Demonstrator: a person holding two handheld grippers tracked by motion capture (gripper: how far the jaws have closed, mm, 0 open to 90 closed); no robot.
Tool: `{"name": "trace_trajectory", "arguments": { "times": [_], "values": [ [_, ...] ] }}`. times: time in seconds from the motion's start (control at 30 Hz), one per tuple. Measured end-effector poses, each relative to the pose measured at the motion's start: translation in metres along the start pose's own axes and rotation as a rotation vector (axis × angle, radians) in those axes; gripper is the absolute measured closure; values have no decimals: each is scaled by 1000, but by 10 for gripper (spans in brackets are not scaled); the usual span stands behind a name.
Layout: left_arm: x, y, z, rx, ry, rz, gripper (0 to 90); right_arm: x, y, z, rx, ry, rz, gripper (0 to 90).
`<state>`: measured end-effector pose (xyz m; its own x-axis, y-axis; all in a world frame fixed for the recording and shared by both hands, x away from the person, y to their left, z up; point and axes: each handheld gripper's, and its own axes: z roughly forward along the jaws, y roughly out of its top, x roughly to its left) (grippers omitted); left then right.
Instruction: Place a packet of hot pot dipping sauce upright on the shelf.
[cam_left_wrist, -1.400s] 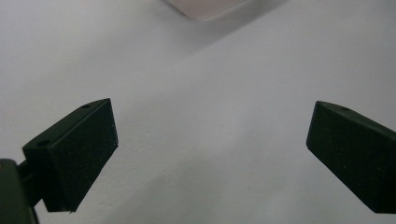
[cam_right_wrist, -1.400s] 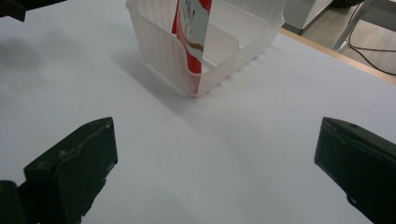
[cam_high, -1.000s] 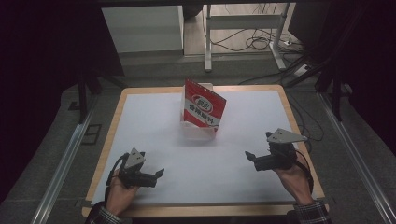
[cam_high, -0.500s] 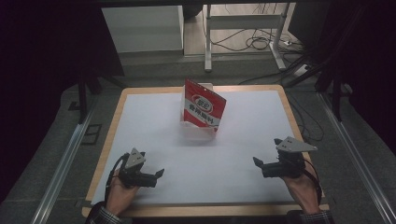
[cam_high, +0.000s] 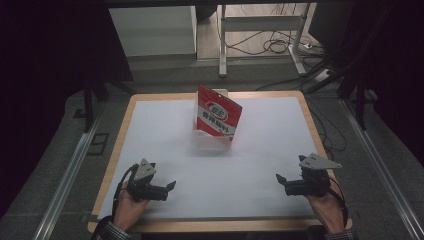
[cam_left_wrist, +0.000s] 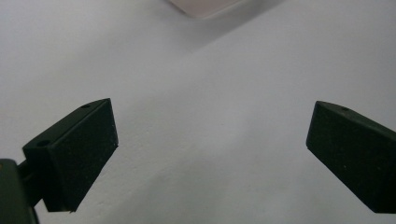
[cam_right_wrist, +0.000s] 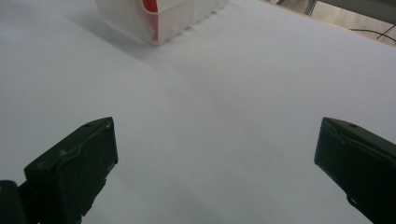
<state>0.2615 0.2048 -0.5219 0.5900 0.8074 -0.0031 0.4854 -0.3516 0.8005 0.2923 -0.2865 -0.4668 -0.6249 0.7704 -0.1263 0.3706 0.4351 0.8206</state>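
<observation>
Two hand-held grippers at the near edge of the white table (cam_high: 150, 130): left gripper (cam_high: 170, 186) and right gripper (cam_high: 280, 179), jaws spread wide on both, gripping nothing. Farther back, centred between them and well apart: red packet (cam_high: 218, 115), upright in clear container (cam_high: 212, 142).

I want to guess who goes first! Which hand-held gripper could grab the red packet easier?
Probably neither: left hand-held gripper and right hand-held gripper are open, empty and about equally far from the red packet in its clear box.
</observation>
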Motion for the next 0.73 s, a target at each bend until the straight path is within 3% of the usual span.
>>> {"name": "trace_trajectory", "arguments": {
  "times": [0.33,0.73],
  "values": [
    [0,0,1,8,0,8,20,-11,-15,7,21,-33,18,0],
    [0,0,2,17,2,12,20,-20,-27,16,77,-17,59,0]
  ]
}}
